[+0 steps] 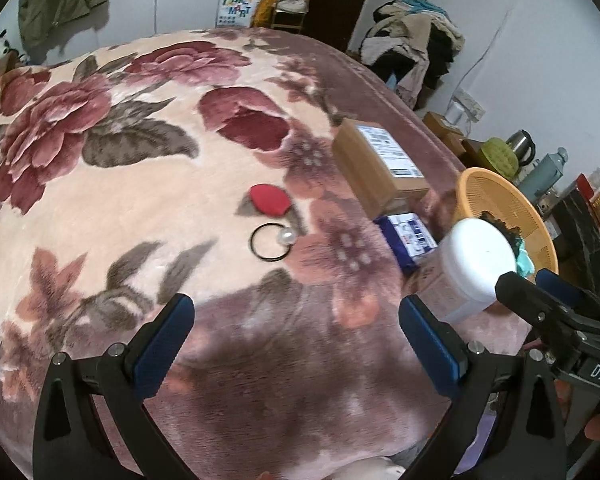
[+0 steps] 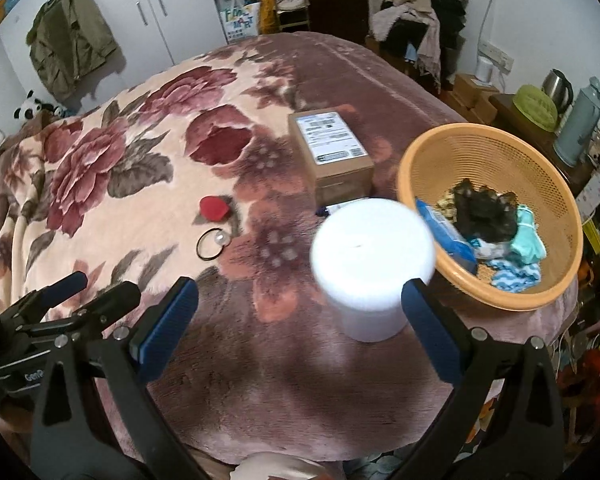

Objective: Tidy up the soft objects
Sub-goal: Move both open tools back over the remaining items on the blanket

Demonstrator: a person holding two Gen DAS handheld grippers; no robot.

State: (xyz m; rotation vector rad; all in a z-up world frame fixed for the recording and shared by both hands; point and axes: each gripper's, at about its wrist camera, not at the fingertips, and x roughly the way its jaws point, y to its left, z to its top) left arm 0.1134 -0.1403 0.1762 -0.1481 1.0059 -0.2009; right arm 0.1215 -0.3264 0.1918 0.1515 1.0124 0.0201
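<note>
Right wrist view: several soft things lie already in the orange basket (image 2: 412, 160), ahead-right of the wide-open, empty right claw (image 2: 300, 304). Red puff (image 2: 215, 208) and hair tie (image 2: 212, 245) wait ahead-left; left claw (image 1: 296, 320) is also open and empty.

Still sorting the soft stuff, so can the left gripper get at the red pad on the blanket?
Probably yes: the left gripper is open, and only bare blanket and the hair tie lie before the red pad.
</note>
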